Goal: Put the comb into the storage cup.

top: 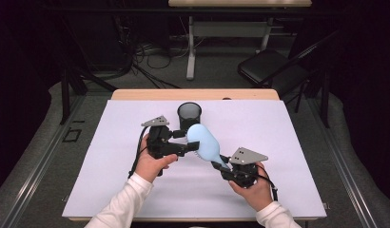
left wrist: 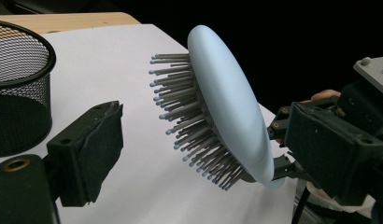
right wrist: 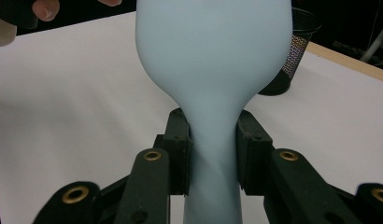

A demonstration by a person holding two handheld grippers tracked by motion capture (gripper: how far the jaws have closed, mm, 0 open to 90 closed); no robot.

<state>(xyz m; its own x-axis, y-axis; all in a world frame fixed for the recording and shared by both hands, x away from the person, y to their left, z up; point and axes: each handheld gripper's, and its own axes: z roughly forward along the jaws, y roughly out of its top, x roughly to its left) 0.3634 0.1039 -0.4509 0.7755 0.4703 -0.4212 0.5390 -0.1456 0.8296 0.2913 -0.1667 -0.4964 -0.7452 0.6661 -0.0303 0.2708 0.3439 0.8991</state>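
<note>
Smooth oval pale-blue hairbrush [right wrist: 213, 56], handle between right tongs [right wrist: 212, 154], apparently clamped.

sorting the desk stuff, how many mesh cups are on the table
1: the black mesh cup stands upright at the far middle of the white sheet, just beyond the hairbrush.

Pale blue hairbrush [top: 204, 141] with grey, blue-tipped bristles; black mesh cup [top: 189, 114]; white table cover [top: 288, 156]

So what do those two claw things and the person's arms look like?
Each black two-jaw gripper, left and right, has chunky black jaws with brass-coloured rivets, a grey three-cornered plate on top with small dots, and a trailing black cable. The person wears long white sleeves.
</note>
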